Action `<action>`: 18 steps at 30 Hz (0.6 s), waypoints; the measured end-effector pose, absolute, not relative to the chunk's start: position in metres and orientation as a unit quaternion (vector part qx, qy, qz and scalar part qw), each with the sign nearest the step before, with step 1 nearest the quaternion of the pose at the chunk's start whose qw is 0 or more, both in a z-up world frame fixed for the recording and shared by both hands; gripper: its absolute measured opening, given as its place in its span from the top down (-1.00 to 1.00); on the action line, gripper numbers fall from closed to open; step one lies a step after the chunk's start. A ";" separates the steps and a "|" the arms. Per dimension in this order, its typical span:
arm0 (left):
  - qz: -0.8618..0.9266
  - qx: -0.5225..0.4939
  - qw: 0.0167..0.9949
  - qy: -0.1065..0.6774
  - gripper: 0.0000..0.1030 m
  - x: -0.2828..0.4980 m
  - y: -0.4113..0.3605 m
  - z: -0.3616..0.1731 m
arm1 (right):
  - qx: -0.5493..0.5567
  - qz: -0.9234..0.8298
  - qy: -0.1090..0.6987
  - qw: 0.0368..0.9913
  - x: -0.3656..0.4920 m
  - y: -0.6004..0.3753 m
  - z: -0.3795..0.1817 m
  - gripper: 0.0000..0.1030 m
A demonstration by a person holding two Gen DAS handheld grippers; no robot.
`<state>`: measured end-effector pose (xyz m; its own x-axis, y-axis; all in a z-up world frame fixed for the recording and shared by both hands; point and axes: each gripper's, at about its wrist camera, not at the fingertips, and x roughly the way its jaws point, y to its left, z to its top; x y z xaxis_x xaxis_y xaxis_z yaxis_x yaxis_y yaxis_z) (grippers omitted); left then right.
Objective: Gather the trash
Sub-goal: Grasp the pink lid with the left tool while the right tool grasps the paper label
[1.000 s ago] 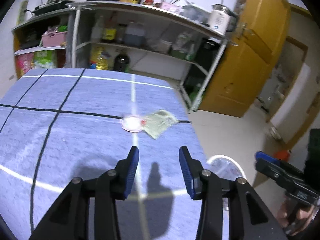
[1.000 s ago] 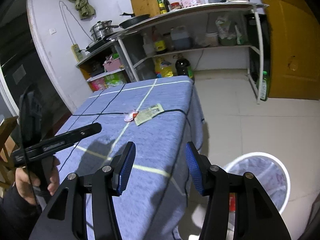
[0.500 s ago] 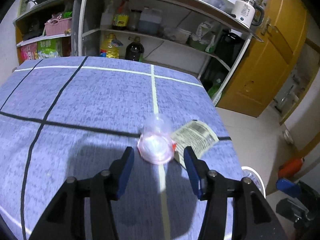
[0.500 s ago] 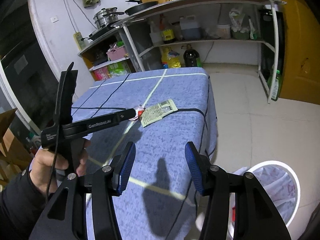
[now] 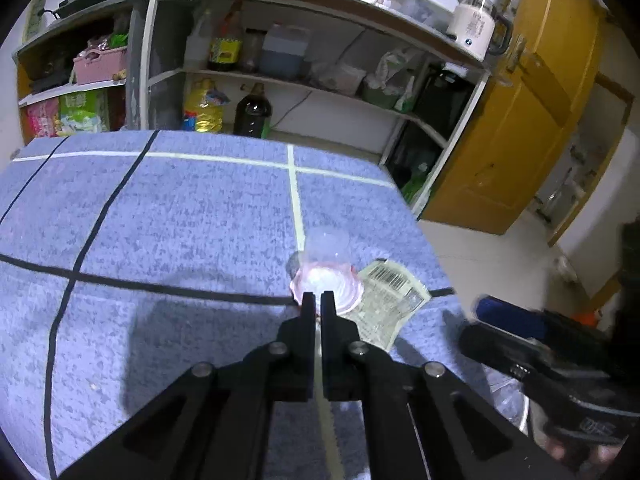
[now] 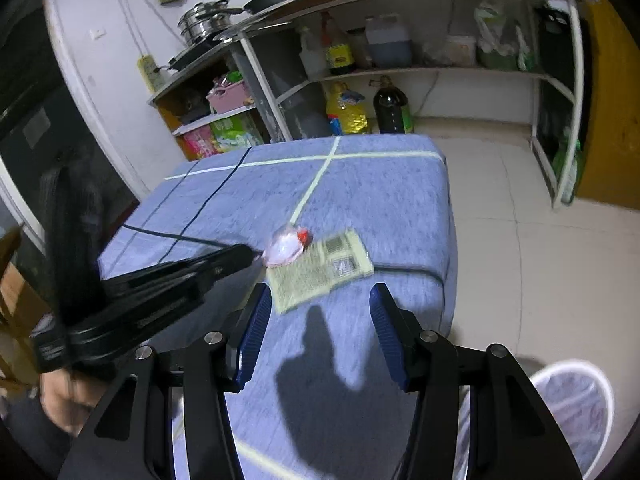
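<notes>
A clear plastic cup with a pink rim [image 5: 327, 276] lies on the blue tablecloth [image 5: 192, 220] near its right edge. My left gripper [image 5: 318, 300] is shut on the cup's near rim; the right wrist view shows its tip touching the cup [image 6: 285, 246]. A pale green wrapper with a barcode [image 5: 390, 300] lies flat just right of the cup, also seen in the right wrist view [image 6: 320, 270]. My right gripper [image 6: 318, 332] is open and empty, just short of the wrapper, above the cloth.
A white-rimmed trash bin [image 6: 568, 404] stands on the tiled floor right of the table. Metal shelves [image 5: 304, 80] with bottles and bags stand behind the table. A yellow door [image 5: 516, 132] is at the right.
My left gripper moved forward to the cup and shut on its rim. My right gripper moved forward toward the wrapper, still open.
</notes>
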<state>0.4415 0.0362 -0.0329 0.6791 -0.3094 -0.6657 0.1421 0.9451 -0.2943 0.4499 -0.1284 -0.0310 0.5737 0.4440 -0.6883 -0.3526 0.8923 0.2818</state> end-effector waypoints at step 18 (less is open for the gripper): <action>-0.105 -0.118 0.898 0.411 0.25 0.484 0.027 -0.048 | 0.019 0.256 0.405 0.878 0.484 -0.142 -0.050 -0.03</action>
